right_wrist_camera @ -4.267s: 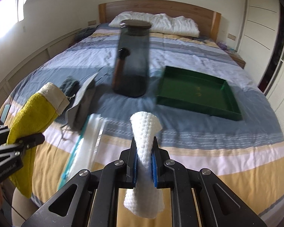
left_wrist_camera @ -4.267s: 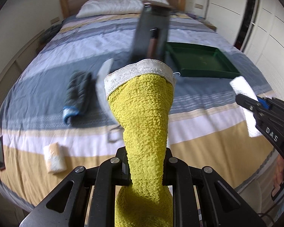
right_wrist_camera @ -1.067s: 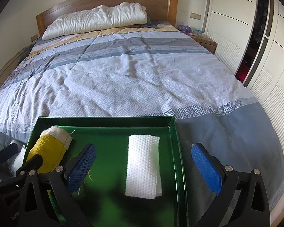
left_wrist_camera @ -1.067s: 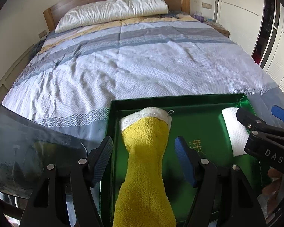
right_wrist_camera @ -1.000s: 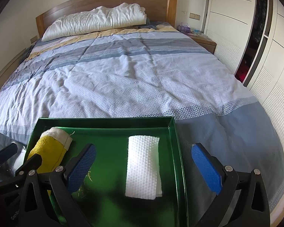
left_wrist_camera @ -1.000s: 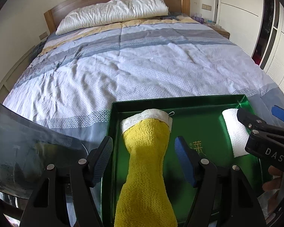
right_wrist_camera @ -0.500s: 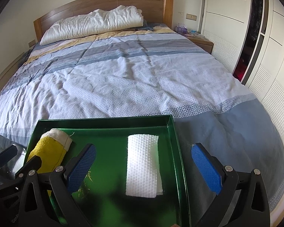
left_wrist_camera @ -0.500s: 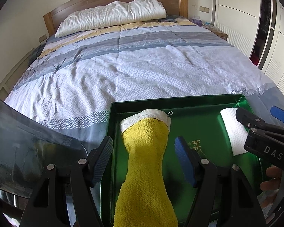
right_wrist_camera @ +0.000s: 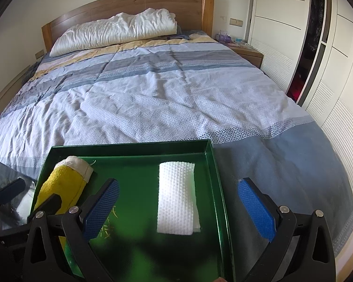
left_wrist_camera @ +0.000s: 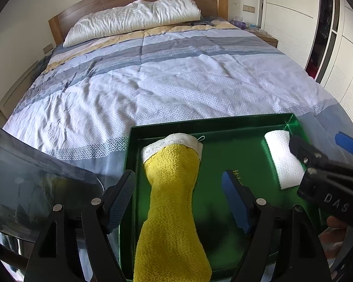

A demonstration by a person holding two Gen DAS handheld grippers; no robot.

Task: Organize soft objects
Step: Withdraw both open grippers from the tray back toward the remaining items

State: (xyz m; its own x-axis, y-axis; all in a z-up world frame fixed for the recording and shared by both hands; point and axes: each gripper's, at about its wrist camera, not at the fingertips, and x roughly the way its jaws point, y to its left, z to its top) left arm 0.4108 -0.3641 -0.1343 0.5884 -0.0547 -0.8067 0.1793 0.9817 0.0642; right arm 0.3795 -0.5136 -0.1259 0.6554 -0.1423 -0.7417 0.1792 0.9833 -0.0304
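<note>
A green tray (left_wrist_camera: 223,123) (right_wrist_camera: 129,151) lies on the bed. In its left half rests a yellow towel roll with a white cuff (left_wrist_camera: 174,188) (right_wrist_camera: 63,181). My left gripper (left_wrist_camera: 178,197) straddles that roll with its jaws opening, and the pads stand clear of the cloth on both sides. A folded white cloth (right_wrist_camera: 176,202) (left_wrist_camera: 283,158) lies flat in the tray's right half. Above it my right gripper (right_wrist_camera: 178,209) is wide open, its pads apart from the cloth.
The striped blue, grey and cream bedspread (right_wrist_camera: 164,94) runs back to a white pillow (right_wrist_camera: 115,31) and a wooden headboard (right_wrist_camera: 129,2). A dark translucent container (left_wrist_camera: 30,188) sits at the tray's left. White wardrobe doors (right_wrist_camera: 336,54) line the right side.
Since the oldest frames both cloths went from being gripped above the bed to lying in the tray. Over the last second the left jaws spread a little wider.
</note>
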